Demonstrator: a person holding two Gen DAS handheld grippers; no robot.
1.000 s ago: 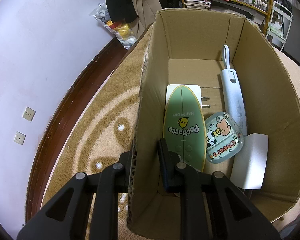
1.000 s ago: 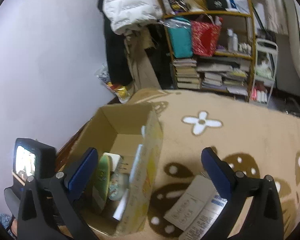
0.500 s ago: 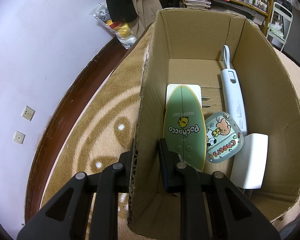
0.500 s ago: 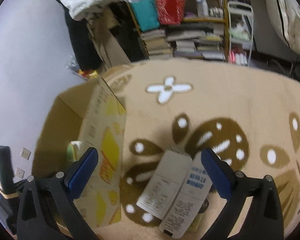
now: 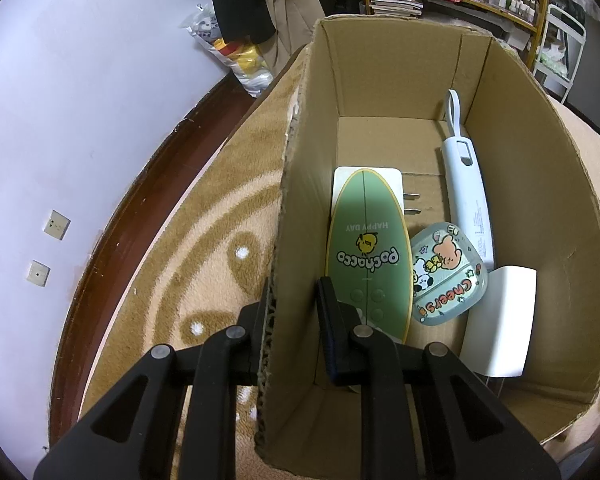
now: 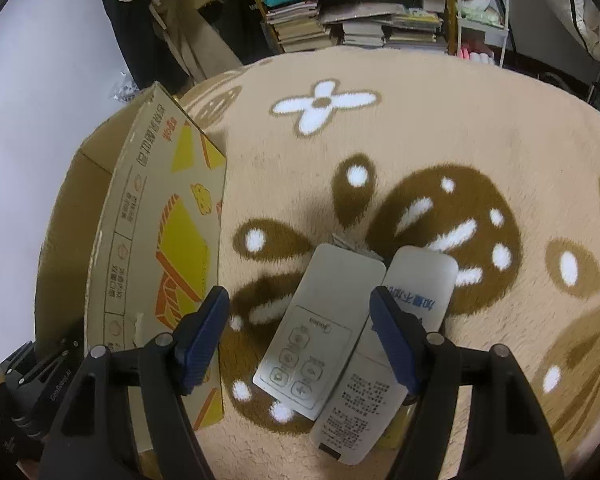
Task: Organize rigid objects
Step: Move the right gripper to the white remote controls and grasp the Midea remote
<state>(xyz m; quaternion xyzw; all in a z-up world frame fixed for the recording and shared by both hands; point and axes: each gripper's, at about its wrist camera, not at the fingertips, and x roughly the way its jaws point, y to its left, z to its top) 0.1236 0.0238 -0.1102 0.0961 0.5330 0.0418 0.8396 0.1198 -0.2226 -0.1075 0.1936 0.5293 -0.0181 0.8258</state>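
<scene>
- Left tool point(image 5: 296, 312) is clamped on the near-left wall of the cardboard box point(image 5: 536, 184): one finger outside the wall, one inside, cardboard pinched between them
- Box is seen standing on a tan carpet point(image 5: 204, 248) with brown and white pattern, close to a pale wall with a dark baseboard
- Inside the box, along the left wall: a green oval board point(image 5: 366, 248) printed "Pochacco / HAPPY DAY", lying partly over a white charger point(image 5: 380, 172) whose two prongs point right
- Just right of the green board: a rounded cartoon-print case point(image 5: 448, 276) marked "Cheers", touching the board's edge
- Along the right wall: a long pale blue device point(image 5: 466, 192) with a loop at its far end; a white flat block point(image 5: 500, 320) lies at its near end
- Right tool point(image 6: 298, 336) is pointed down over the carpet beside the box's printed outer side; its jaws are closing, pads not yet touching anything
- Between its blue pads point(image 6: 202, 340): a white remote point(image 6: 320, 332) with round buttons, face up on the carpet
- A second white remote point(image 6: 384, 364), back side up with printed text, lies touching the first one's right edge, partly under the right finger
</scene>
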